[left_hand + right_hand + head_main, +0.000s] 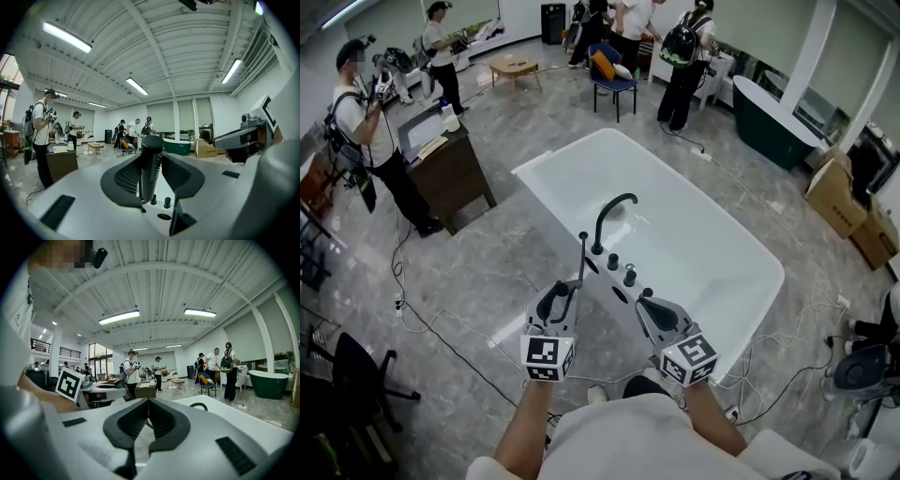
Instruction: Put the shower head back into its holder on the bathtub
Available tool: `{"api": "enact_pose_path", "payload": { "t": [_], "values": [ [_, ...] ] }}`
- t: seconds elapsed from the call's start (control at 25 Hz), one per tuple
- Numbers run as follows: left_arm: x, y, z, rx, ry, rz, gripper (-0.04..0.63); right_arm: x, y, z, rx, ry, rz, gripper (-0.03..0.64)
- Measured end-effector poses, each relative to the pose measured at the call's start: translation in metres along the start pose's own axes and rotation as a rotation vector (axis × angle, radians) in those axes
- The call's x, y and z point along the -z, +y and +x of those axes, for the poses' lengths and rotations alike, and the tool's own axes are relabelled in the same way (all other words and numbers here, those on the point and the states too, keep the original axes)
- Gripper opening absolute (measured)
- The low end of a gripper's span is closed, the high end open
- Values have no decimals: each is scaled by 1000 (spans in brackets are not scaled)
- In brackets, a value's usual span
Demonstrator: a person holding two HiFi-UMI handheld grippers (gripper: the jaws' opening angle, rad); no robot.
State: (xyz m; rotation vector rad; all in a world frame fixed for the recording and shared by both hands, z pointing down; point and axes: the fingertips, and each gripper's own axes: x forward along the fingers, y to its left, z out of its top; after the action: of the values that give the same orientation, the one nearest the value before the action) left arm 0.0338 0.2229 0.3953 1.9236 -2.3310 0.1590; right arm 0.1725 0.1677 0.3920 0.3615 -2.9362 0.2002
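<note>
The black stick-shaped shower head (151,171) stands upright between the jaws of my left gripper (565,294), which is shut on its handle. In the head view the shower head (581,255) rises over the near rim of the white bathtub (741,272), left of the curved black faucet (612,217). Two black knobs (160,201) and a dark holder hole (164,216) lie on the rim just below the held handle. My right gripper (646,302) hovers beside the rim, jaw tips touching, nothing between them (149,402).
A dark wooden desk (450,171) stands left of the tub, with a person (366,131) beside it. Several people stand at the back near a blue chair (614,80). A dark green tub (773,122) and cardboard boxes (836,195) are at the right. Cables (441,328) cross the floor.
</note>
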Motion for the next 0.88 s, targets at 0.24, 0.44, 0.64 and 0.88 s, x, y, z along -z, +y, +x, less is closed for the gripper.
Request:
{"api": "enact_pose_path", "payload": {
  "t": [0.24,0.44,0.64,0.88],
  "values": [
    [-12,3,7,11,-19,0,140,0,0,6,2,10,4,18],
    [-17,9,13,10,-28,1,140,1,-9,19,3,5,15,18],
    [-20,22,27,15,-23,23,140,-6,-16,44,-16,-15,19,18],
    [-28,41,58,7,-28,27,140,-14,-47,78,-24,-30,23,18]
  ]
}}
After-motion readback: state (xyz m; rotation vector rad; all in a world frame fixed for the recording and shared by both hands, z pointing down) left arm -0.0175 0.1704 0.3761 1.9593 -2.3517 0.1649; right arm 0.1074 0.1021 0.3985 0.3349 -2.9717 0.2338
